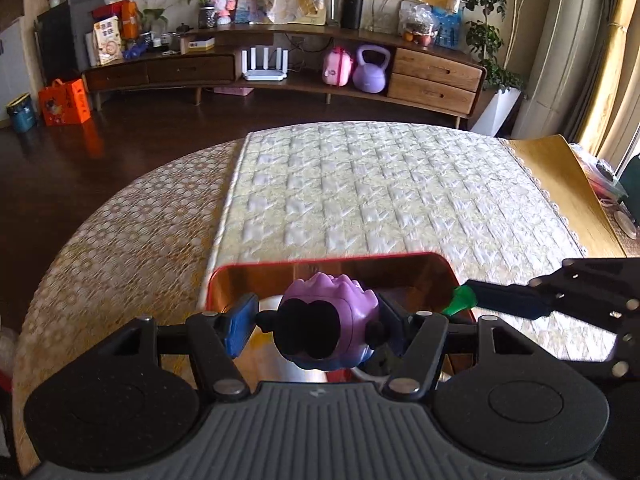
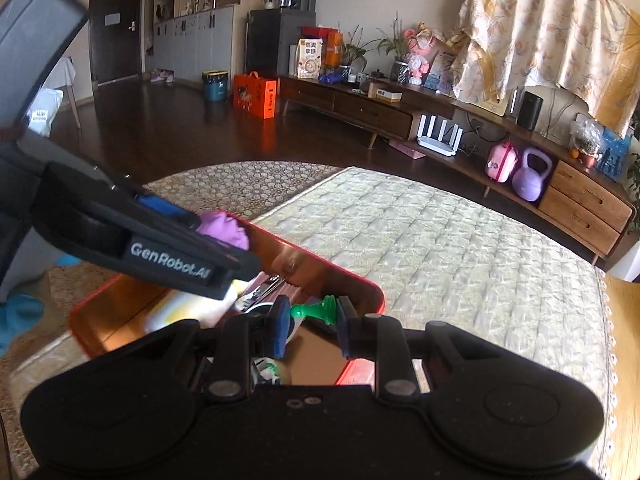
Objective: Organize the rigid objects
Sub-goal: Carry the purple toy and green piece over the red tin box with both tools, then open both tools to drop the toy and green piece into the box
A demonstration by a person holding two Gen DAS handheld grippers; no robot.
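A purple toy figure [image 1: 328, 320] with black eyes and ears hangs between the blue pads of my left gripper [image 1: 316, 328], which is shut on it above the red tin [image 1: 332, 258]. The tin has a coppery inside and holds several small items, among them a white and yellow one [image 2: 188, 308]. My right gripper [image 2: 312, 326] is shut on a green pawn-shaped piece [image 2: 316, 310] over the tin's right part [image 2: 366, 280]. The left wrist view shows the right gripper [image 1: 474, 298] reaching in from the right with the green piece [image 1: 460, 300]. In the right wrist view the left gripper [image 2: 208, 232] carries the purple toy [image 2: 224, 230].
The tin stands on a quilted cream mat [image 1: 380, 192] laid over a round table with a lace cloth [image 1: 132, 232]. A wooden board [image 1: 560, 184] lies at the mat's right. Beyond the table are dark floor and a long TV cabinet [image 1: 280, 64].
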